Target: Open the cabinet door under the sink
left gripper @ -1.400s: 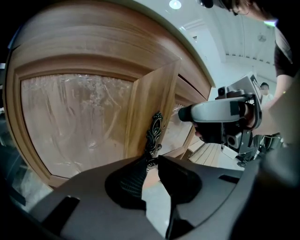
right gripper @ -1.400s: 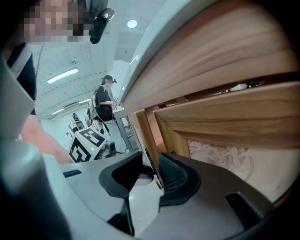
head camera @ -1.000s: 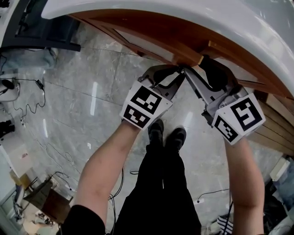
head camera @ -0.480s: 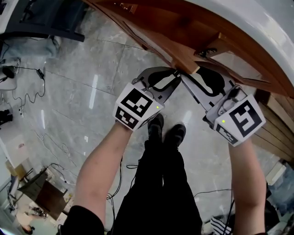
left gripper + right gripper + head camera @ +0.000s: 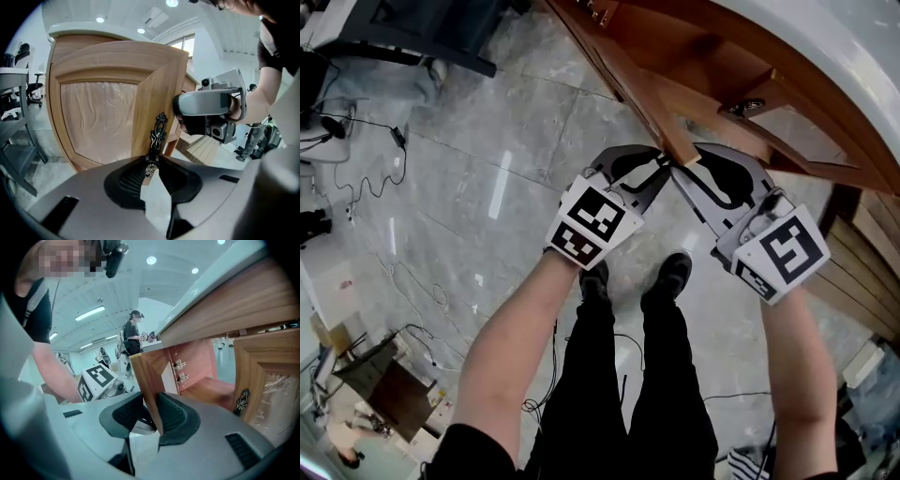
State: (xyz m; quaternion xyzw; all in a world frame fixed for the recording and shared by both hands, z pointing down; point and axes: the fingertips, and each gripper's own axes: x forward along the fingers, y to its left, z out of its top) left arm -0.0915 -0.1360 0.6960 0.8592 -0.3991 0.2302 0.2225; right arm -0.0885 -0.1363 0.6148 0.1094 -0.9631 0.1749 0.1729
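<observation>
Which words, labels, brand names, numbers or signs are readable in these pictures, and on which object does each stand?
No readable text anywhere.
The left white cube and the right white cube carry only black square marker patterns, not letters or numbers.
The wooden cabinet door and its dark ornate metal handle bear no print.

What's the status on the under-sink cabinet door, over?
Left gripper opening, handle between its jaws. Right gripper clamped on cabinet door edge. Door partly open. No obstruction seen.
</observation>
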